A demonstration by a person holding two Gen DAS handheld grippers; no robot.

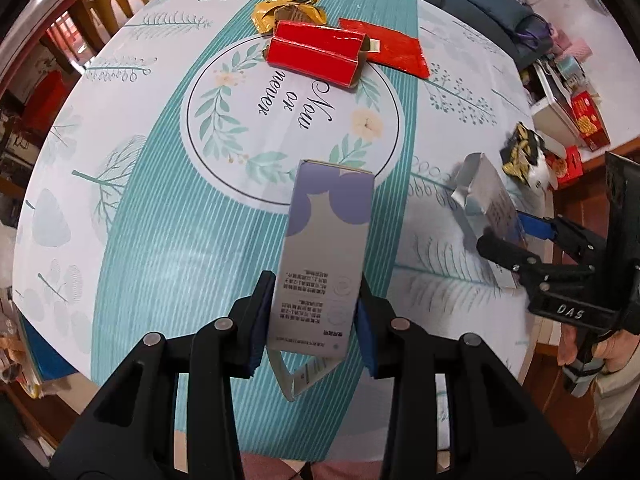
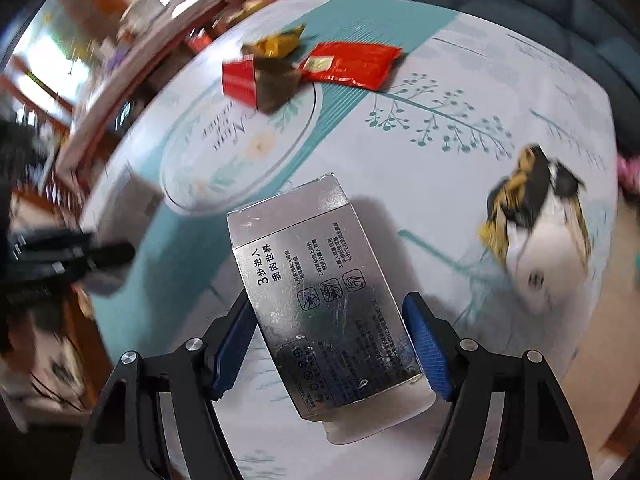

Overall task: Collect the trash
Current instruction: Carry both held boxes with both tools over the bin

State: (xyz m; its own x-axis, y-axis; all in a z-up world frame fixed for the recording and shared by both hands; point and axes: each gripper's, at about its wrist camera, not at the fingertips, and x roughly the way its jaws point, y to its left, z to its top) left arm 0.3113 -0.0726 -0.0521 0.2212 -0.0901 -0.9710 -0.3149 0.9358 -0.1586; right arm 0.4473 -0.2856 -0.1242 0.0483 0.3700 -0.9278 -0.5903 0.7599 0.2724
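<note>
The left gripper (image 1: 312, 320) is pinching a tall grey-and-lilac carton (image 1: 326, 248) by its narrow sides near the bottom end, both blue pads flat against the card. The carton stands lifted over the near part of the table (image 1: 132, 208), its lower flap hanging loose. It looks empty and light, thin card that would dent under a hard squeeze — the hold across the short width near one end seems sound, since the folded edges stiffen it there. The left claw points steeply down at the cloth.

In the middle, at the far side of the table, lie a red folded box (image 1: 316, 54), a gold wrapper (image 1: 286, 14) behind it, and a flat red packet (image 1: 386, 46) just to its right. All look weightless and crinkly; the foil ones would be slippery and best nipped at an edge.

To the right, the right gripper (image 2: 332, 334) straddles a silver carton (image 2: 320, 292) lying near the table's right edge. Its jaws stand partly spread: the left pad (image 2: 230, 350) sits at the box's side, the right pad seems just shy of it, so I would not call it gripped yet. The glossy card may slide. This claw also tilts steeply downward, the person's hand (image 1: 592, 354) on its handle. Further right sits a crumpled black-and-gold wrapper (image 2: 532, 208).
</note>
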